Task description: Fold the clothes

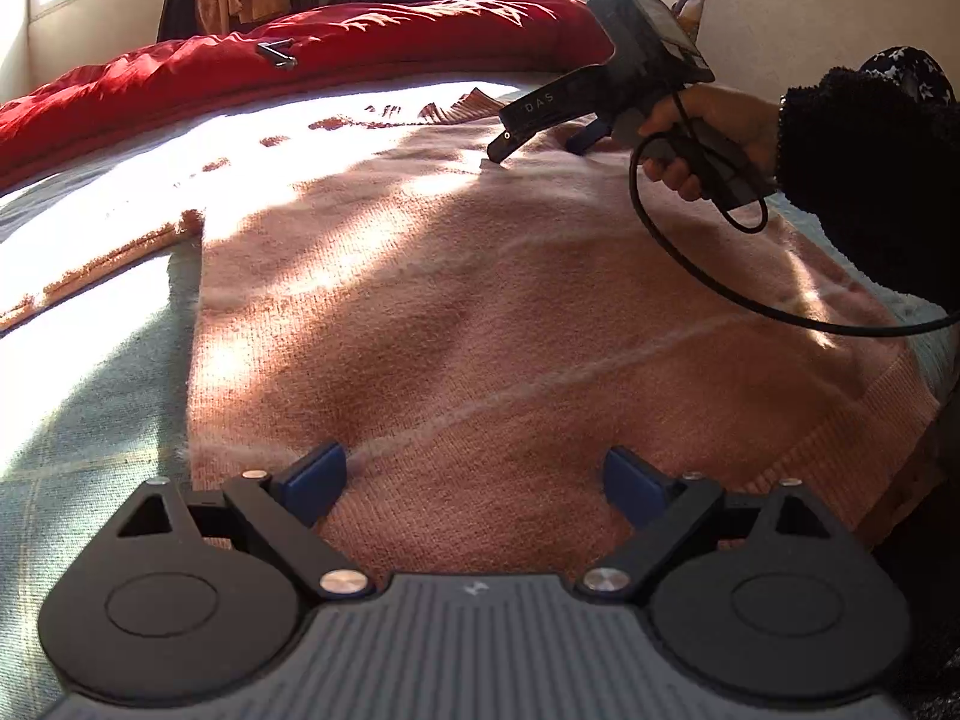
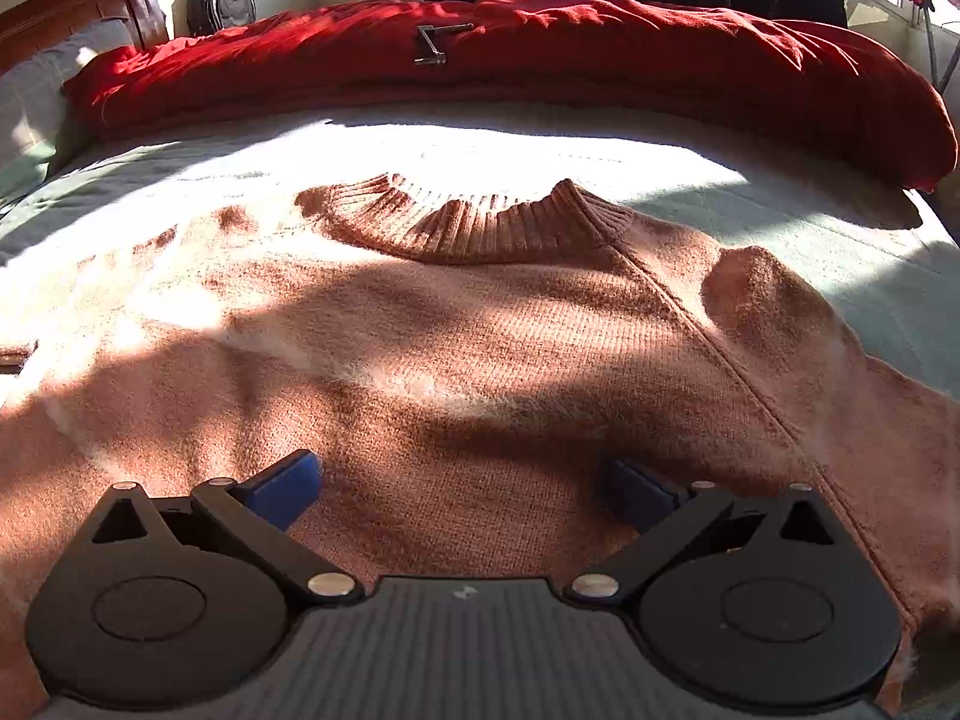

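Note:
A salmon-pink knitted sweater (image 1: 456, 300) lies spread flat on the bed, front up. Its ribbed collar (image 2: 474, 228) points toward the red duvet, and its ribbed hem (image 1: 840, 438) runs near the bed's right edge. One sleeve (image 1: 102, 264) stretches out to the left. My left gripper (image 1: 474, 468) hovers open low over the lower body of the sweater, nothing between its blue pads. My right gripper (image 2: 459, 474) is open over the chest below the collar. In the left wrist view the right gripper (image 1: 540, 147) points down at the sweater near the collar, held by a hand (image 1: 708, 132) in a black fuzzy sleeve.
A bunched red duvet (image 2: 540, 60) lies across the far side of the bed with a small metal object (image 2: 435, 42) on it. The pale sheet (image 1: 90, 360) surrounds the sweater. A backpack (image 2: 221, 0) and hanging clothes stand behind. A black cable (image 1: 690, 264) loops over the sweater.

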`<move>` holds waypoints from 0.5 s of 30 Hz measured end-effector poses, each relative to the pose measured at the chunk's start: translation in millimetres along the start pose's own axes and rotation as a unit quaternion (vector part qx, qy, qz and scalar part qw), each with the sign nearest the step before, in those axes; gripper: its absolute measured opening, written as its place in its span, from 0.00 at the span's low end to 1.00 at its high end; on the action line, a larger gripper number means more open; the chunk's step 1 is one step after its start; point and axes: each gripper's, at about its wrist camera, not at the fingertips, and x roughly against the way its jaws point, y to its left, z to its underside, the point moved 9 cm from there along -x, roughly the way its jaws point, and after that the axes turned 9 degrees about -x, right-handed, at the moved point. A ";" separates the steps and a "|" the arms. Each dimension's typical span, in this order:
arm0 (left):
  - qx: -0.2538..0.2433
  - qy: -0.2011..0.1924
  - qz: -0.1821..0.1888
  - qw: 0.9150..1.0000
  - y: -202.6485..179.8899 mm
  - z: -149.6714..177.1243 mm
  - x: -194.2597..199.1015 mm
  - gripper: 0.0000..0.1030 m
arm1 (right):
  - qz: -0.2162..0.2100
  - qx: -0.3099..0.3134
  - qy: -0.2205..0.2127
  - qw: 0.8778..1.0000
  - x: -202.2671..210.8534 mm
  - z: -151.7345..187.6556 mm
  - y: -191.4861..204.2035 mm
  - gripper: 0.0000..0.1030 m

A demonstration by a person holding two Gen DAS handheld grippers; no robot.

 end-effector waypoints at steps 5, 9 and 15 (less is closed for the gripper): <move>-0.003 -0.004 0.000 1.000 0.1 -0.1 3.2 0.90 | 0.023 0.003 0.017 1.000 -8.6 -18.6 2.0 1.00; -0.025 -0.005 0.005 1.000 -1.4 -0.5 9.5 0.90 | -0.008 0.016 0.011 1.000 38.0 -12.6 8.6 1.00; -0.032 -0.005 0.026 0.999 0.3 3.7 8.2 0.90 | 0.001 0.001 0.026 1.000 79.4 34.9 -16.5 1.00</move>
